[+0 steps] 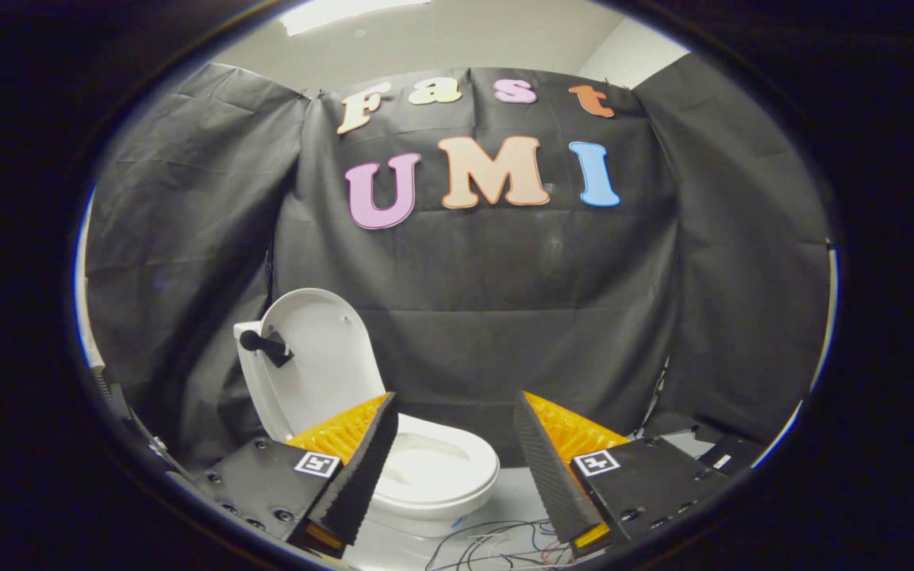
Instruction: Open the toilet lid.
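Note:
A white toilet stands on the floor ahead of my fingers, partly behind the left finger. Its lid is raised upright and leans back against the tank, with the seat ring and bowl showing below it. A dark knob handle sticks out from the lid's left edge. My gripper is open, its fingers spread wide with nothing between them, held back from the toilet and a little to its right.
Black cloth walls close the booth behind and on both sides of the toilet. Loose thin wires lie on the pale floor just ahead of the fingers. A dark flat object lies on the floor at the right.

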`<action>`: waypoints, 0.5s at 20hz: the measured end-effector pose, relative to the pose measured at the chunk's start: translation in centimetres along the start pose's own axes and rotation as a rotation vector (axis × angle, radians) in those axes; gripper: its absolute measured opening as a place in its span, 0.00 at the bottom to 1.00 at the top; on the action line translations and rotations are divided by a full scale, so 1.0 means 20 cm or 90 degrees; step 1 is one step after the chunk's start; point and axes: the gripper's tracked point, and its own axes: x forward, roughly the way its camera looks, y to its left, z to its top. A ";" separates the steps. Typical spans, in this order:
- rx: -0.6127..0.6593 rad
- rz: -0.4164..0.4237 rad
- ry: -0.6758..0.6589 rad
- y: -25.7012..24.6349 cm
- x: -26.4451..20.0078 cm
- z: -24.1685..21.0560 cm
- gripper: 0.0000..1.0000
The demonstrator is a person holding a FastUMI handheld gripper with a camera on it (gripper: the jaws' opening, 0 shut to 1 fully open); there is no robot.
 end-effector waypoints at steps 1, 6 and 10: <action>-0.001 0.000 0.000 0.01 -0.01 -0.01 0.92; -0.001 0.000 0.000 0.00 0.00 0.00 0.96; -0.001 0.000 0.000 0.00 0.00 0.00 1.00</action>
